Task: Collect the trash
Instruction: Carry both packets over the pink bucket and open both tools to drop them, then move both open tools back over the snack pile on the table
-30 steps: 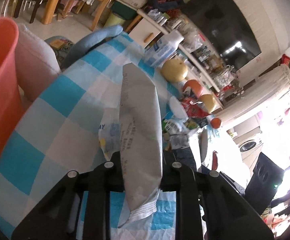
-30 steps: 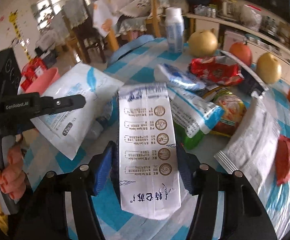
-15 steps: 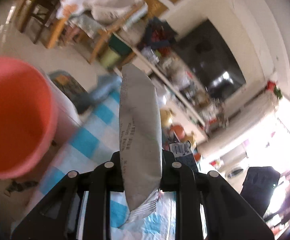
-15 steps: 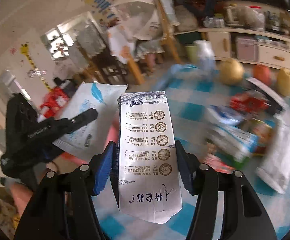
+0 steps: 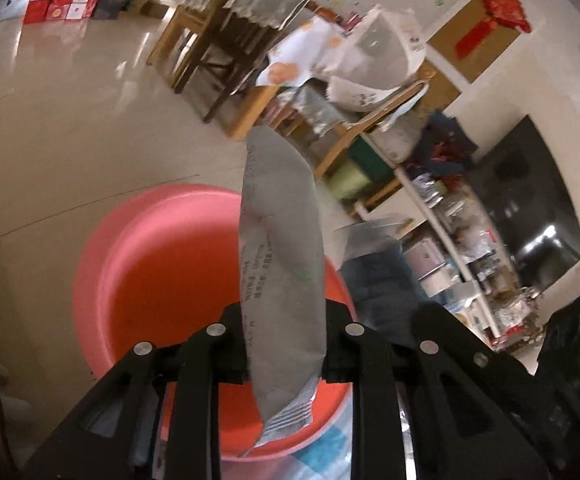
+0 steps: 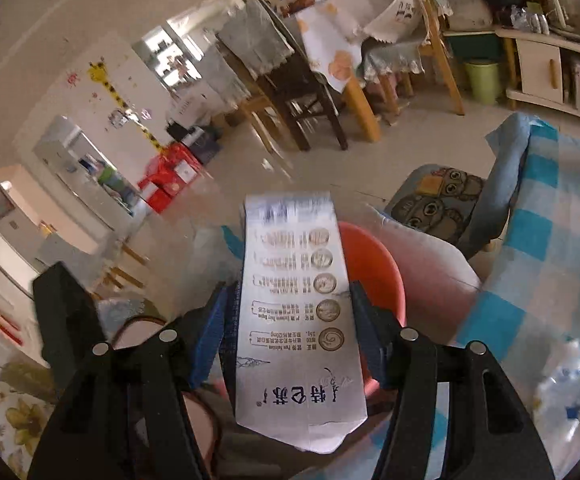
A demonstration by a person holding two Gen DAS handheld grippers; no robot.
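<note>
Both tongs clamped on wrappers, left tongs (image 5: 284, 344) with grey pouch (image 5: 282, 264), right tongs (image 6: 290, 332) with white packet (image 6: 298, 320), seemingly over pink bucket (image 5: 138, 264).

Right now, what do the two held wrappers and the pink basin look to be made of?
Left wrapper: likely metallised plastic film, matte silver-grey, with a crimped, ridged end seal. Right wrapper: thin printed film or coated paper, white, flat, with a torn lower edge; which one is unclear. Basin: apparently moulded plastic, smooth pink wall with a rolled rim and soft sheen.

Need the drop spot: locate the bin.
Left wrist view: the bin sits on the floor, below the pouch in the left claw.
</note>
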